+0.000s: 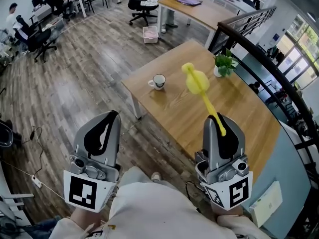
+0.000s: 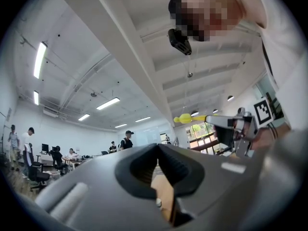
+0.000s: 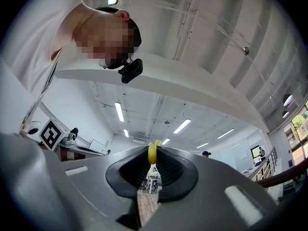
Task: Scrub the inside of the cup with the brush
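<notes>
– Head view first: what could go wrong from here?
– The cup (image 1: 158,81) stands loose on the desk (image 1: 174,111), near its edge, well apart from the left tongs (image 1: 111,117) and the right tongs (image 1: 220,118). The brush (image 1: 203,94) is gripped only at the tail of its handle, so I judge it may swivel, or shove the cup over.
– And the tongs themselves?
– In the right gripper view the right tongs are clenched on the yellow handle. The left tongs are clenched on nothing, so they must part before steadying the cup.
</notes>
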Tool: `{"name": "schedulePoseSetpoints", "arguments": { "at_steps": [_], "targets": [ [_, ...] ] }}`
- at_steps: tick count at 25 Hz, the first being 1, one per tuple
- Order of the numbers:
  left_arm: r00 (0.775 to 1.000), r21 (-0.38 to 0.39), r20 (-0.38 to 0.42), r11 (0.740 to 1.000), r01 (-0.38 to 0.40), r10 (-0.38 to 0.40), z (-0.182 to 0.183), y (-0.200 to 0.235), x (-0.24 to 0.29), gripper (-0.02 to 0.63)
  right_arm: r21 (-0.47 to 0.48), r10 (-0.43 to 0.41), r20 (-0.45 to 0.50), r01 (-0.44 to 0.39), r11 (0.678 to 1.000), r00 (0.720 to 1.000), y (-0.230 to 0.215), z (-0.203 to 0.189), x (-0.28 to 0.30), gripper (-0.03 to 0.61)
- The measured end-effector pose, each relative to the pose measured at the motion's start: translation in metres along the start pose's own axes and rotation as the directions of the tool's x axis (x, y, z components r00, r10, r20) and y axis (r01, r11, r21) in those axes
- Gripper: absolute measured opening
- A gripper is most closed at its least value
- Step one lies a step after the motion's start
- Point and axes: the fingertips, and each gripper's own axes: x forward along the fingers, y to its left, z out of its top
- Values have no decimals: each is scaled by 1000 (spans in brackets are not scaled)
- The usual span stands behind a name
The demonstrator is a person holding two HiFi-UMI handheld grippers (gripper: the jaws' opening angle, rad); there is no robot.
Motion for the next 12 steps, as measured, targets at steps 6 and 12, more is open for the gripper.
{"name": "schedulePoseSetpoints", "arguments": {
  "at_steps": [6, 12],
  "targets": [
    [1000, 5, -30, 1000, -9, 9, -11, -8, -6, 2, 19, 34, -13, -34, 999, 999, 4, -10, -2, 34],
    [1000, 6, -29, 1000, -10, 10, -27, 3, 1, 2, 11, 40, -31, -40, 999, 999, 4, -25, 8, 34]
  ]
}}
